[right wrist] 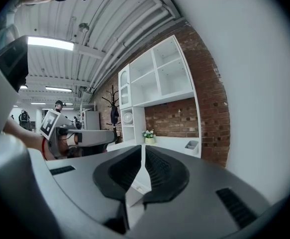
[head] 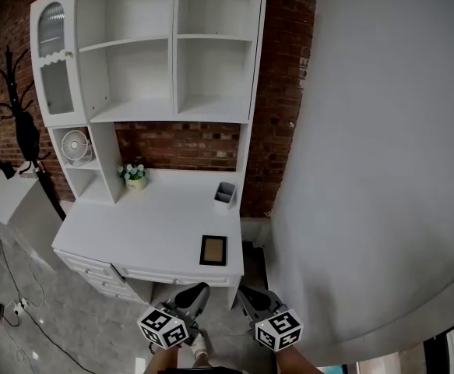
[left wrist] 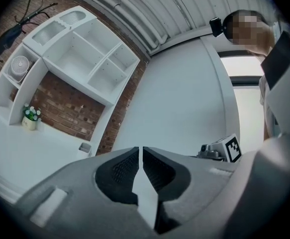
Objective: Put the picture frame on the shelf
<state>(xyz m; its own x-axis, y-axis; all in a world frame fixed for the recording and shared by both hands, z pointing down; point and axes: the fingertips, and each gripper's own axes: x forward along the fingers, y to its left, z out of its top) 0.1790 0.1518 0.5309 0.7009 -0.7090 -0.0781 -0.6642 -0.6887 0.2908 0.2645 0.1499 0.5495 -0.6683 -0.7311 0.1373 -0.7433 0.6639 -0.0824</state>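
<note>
The picture frame [head: 213, 250] lies flat near the front right corner of the white worktop [head: 133, 228], well below the shelf [head: 172, 114] and apart from both my grippers. Behind it, by the right upright, stands a small grey holder [head: 225, 194]; I cannot tell its contents. Further left, a pot [head: 135, 177] holds white flowers, and a fan [head: 76, 146] sits in the side cubby. A white wall [head: 382, 170] bulges close on the right. My left gripper [head: 196, 291] and right gripper [head: 249, 295] hover before the worktop's front edge, jaws closed on nothing.
</note>
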